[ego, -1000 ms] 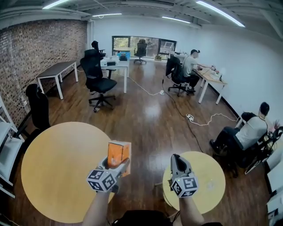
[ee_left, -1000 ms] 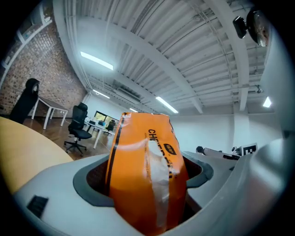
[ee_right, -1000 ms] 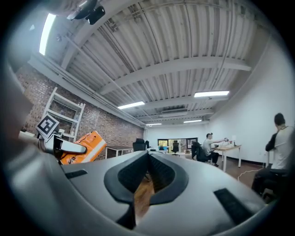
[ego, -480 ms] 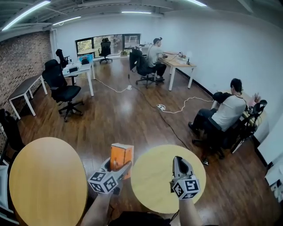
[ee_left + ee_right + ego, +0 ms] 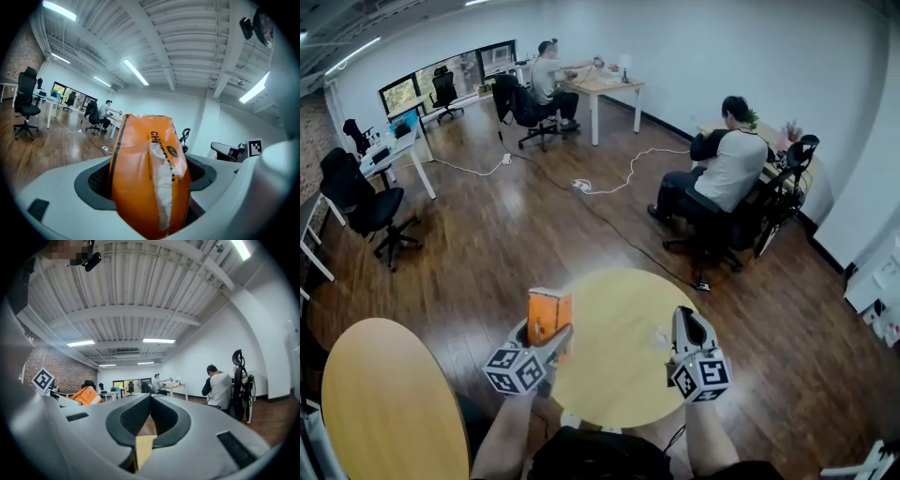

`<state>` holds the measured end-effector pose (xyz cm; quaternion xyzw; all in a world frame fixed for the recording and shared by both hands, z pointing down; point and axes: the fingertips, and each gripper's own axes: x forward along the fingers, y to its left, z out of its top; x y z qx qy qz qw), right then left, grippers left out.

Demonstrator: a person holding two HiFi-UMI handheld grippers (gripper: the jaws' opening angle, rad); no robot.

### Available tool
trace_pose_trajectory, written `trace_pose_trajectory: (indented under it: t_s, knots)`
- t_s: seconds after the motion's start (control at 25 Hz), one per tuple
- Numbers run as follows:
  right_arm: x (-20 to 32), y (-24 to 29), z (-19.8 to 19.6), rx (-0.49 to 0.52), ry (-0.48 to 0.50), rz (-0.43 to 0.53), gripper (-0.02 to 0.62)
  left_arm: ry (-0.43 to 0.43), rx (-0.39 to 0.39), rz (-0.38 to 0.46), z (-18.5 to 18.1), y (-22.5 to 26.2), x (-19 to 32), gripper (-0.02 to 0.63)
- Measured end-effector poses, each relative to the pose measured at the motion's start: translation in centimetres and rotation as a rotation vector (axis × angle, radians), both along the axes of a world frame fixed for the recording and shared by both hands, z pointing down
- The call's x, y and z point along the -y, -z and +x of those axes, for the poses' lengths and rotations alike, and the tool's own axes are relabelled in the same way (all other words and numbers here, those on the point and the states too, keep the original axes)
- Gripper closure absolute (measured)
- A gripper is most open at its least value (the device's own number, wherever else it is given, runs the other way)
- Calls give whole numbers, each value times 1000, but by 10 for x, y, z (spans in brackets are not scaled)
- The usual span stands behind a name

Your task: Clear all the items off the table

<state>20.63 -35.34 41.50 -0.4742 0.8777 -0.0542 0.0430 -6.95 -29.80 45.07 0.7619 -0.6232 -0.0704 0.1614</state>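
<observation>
Room stands open above the small round table (image 5: 614, 319) straight ahead. A strip of wood floor (image 5: 487, 272) parts it from the larger round table (image 5: 384, 403) at left. Beyond, right, a seated person (image 5: 727, 173) and a floor cable (image 5: 628, 239) stand in the way.

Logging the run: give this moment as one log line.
left gripper: shut on orange packet | right gripper: shut, empty | both near round table

Ceiling strip lights (image 5: 136, 71) brighten your room evenly; the wooden floor (image 5: 534, 216) shows glare; fisheye edges curve and darken.
</observation>
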Motion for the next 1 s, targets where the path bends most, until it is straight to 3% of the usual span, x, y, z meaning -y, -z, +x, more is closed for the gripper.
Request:
trace_pose_trajectory:
  t_s: [0.16, 0.44, 0.68, 1.0]
  knots:
    - [4, -7, 16, 4, -78, -7, 591, -51, 23, -40, 5, -16, 23, 186]
    - [15, -31, 30, -27, -134, -59, 591, -117, 33, -173, 23, -66, 60, 186]
    - [21, -57, 11, -52, -138, -124, 591, -159, 56, -329, 19, -122, 66, 184]
    - [18, -108, -4, -86, -175, -242, 591, -223, 104, -469, 24, -195, 82, 184]
